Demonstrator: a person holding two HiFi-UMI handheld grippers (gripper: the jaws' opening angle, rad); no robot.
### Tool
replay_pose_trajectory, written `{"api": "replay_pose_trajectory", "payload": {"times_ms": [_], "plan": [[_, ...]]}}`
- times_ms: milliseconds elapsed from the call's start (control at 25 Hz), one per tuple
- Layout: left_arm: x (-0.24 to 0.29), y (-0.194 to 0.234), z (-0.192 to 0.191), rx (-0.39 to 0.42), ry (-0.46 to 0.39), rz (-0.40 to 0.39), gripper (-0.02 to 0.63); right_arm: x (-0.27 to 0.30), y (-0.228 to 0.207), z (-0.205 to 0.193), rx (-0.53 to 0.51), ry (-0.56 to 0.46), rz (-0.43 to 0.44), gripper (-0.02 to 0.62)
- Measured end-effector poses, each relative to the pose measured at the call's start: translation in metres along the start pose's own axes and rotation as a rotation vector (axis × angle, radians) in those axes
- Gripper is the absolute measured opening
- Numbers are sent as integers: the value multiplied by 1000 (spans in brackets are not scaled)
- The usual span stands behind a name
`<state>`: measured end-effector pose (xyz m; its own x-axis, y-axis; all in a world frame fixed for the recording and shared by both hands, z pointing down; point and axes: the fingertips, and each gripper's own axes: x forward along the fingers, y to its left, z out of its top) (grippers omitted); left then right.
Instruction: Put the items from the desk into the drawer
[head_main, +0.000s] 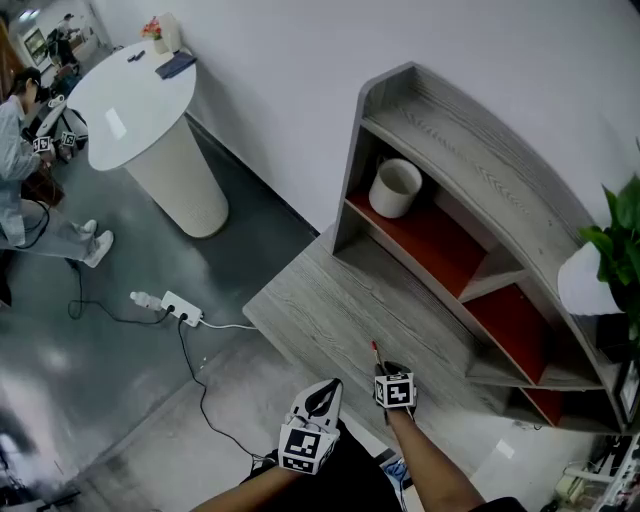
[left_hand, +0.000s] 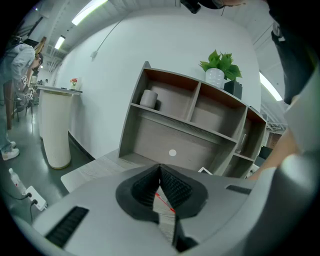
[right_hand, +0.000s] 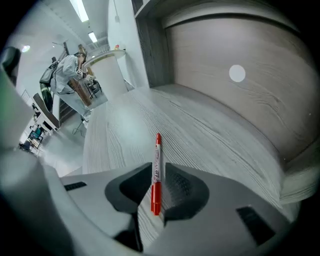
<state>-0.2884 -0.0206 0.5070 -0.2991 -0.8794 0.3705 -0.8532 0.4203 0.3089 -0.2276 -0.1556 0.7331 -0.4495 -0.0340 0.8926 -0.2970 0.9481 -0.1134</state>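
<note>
A red marker pen lies along the grey wood-grain desk, its tip pointing toward the shelf unit. My right gripper points steeply down over it. Its jaws straddle the pen's rear half with a little slack, and the pads do not press on it. In the head view the pen sticks out ahead of the right gripper. My left gripper hovers beside it near the desk's front edge. Seen from its own camera, the left gripper is shut with nothing held. No drawer shows in any view.
A grey shelf unit with red-brown boards stands at the back of the desk, with a white cup in its left bay. A potted plant stands at the right. A power strip, a round white table and a person are at the left.
</note>
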Motion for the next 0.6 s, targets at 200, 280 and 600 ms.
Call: {"api": "replay_pose_trajectory", "payload": {"times_ms": [200, 280, 600], "plan": [[0, 5, -6, -17, 6, 13, 14, 14, 0, -8, -30, 48, -4, 92], [-2, 8, -10, -26, 10, 30, 14, 16, 0, -7, -45, 48, -6, 91], [-18, 1, -12, -9, 7, 20, 14, 2, -1, -8, -54, 28, -31, 57]]}}
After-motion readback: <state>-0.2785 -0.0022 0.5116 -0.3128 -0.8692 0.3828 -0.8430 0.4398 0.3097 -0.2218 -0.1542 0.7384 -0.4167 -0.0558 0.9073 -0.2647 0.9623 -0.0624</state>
